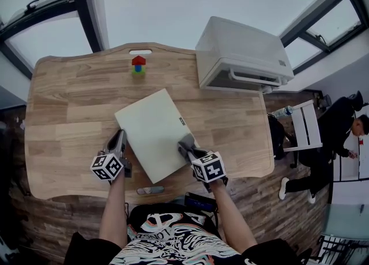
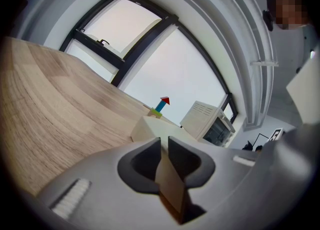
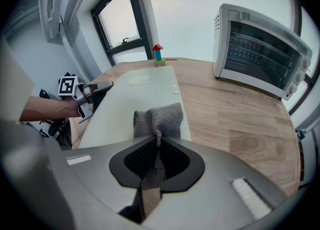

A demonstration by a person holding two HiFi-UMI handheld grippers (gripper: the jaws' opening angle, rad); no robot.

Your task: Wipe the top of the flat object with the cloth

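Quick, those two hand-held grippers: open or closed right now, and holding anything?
Left hand-held gripper: jaws slightly apart, nothing between them, at the board's edge.
Right hand-held gripper: closed on the cloth.

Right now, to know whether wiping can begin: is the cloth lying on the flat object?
Yes, the grey cloth, pinched in the right gripper, lies on the pale flat object near its edge.

Grey moulded left tongs (image 1: 119, 137), matching right tongs (image 1: 185, 142), black-and-white marker cubes (image 1: 107, 167), swirl-patterned black, white and orange shirt (image 1: 173, 241)
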